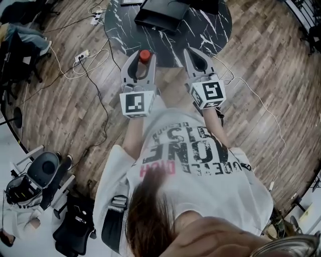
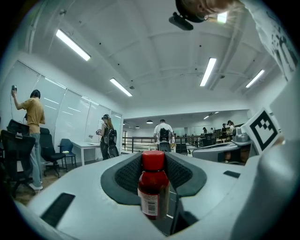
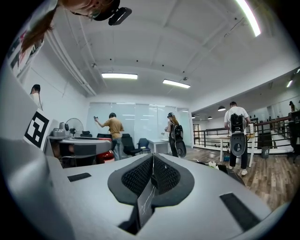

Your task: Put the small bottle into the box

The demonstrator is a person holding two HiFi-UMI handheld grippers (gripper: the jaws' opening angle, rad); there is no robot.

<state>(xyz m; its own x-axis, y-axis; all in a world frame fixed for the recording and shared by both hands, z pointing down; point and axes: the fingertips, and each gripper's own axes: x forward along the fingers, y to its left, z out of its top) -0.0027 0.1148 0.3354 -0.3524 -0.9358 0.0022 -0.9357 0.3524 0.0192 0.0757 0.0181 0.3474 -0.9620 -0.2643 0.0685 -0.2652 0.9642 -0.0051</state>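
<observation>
A small red bottle with a red cap stands upright between the jaws of my left gripper, which is shut on it. In the left gripper view the bottle fills the gap between the dark ribbed pads. My right gripper is held beside it on the right, shut with nothing in it; its pads meet in the right gripper view. Both grippers are just short of the near edge of a black marble table. A black open box lies on that table, farther back.
Cables and a power strip trail over the wooden floor at the left. A grey chair and bags stand at the lower left. Several people stand around desks across the room.
</observation>
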